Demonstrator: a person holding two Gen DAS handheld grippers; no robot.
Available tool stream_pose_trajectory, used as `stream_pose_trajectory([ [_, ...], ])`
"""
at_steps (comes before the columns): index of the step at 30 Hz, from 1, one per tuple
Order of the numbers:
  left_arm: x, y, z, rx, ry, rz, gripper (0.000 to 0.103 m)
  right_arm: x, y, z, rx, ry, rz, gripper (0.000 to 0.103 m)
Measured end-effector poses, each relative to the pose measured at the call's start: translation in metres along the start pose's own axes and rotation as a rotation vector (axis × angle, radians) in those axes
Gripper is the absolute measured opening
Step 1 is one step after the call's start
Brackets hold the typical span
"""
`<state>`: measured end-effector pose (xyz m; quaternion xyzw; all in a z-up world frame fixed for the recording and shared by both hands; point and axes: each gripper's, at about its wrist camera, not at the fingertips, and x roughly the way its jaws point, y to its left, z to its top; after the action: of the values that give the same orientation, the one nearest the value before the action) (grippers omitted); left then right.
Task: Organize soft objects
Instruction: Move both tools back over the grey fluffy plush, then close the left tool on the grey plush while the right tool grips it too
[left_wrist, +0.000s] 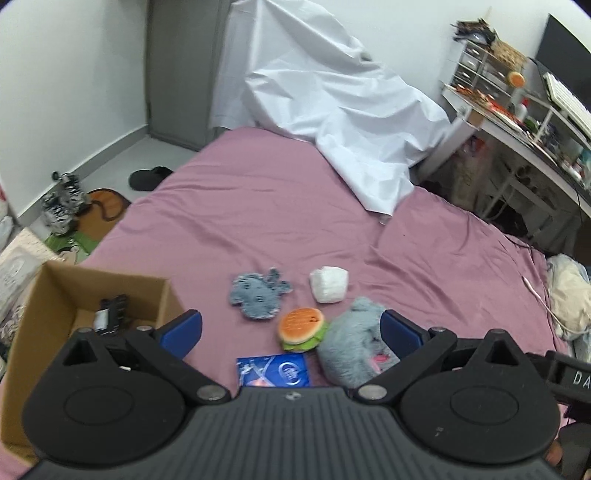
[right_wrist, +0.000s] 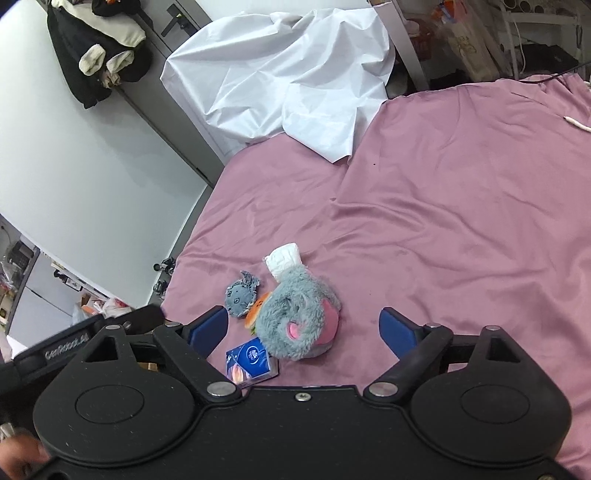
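Right wrist view: the right gripper hangs over the bed with its jaws spread wide and nothing between the pads; the grey plush toy lies just beyond, nearer the left blue pad than the right. In the left wrist view the left gripper is likewise wide open and empty, its left finger reaching over the near corner of the cardboard box.

The soft things sit in a tight cluster on the bed. The plush touches the burger toy, which sits against the blue tissue pack; the flat grey felt piece and the white wad lie just behind.

My worry is that closing on the plush where it stands would catch the burger or nudge the tissue pack along with it. The fur looks squashy, so a shallow pinch could slip off. The two grippers are also close together, so they could collide.

The plush is a rounded lump, its pink ear facing the right wrist camera; its longer axis seems to run from the near-right toward the white wad behind. The box's open mouth faces up, to the left of the cluster.
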<state>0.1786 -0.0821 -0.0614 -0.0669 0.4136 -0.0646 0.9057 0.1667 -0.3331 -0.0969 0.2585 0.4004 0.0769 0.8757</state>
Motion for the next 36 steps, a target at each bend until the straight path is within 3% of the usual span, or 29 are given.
stream_pose_trajectory([
  [2,0.009,-0.007,0.001,0.013,0.014,0.0,0.101,0.004,-0.004,-0.001,0.023,-0.001,0.008,0.088],
  [7,0.03,-0.016,-0.005,0.016,0.04,-0.016,0.097,0.013,-0.015,0.002,0.112,-0.018,-0.002,0.076],
  [12,0.049,-0.018,-0.01,-0.008,0.082,-0.03,0.074,0.029,-0.027,0.003,0.189,0.01,0.01,0.066],
  [18,0.068,-0.013,-0.014,-0.052,0.102,-0.055,0.054,0.048,-0.032,0.001,0.242,0.032,0.025,0.057],
  [26,0.094,-0.017,-0.017,-0.057,0.135,-0.089,0.039,0.071,-0.042,-0.001,0.316,0.083,0.023,0.046],
  [36,0.11,-0.015,-0.012,-0.095,0.13,-0.134,0.023,0.096,-0.056,-0.003,0.38,0.129,0.045,0.04],
])
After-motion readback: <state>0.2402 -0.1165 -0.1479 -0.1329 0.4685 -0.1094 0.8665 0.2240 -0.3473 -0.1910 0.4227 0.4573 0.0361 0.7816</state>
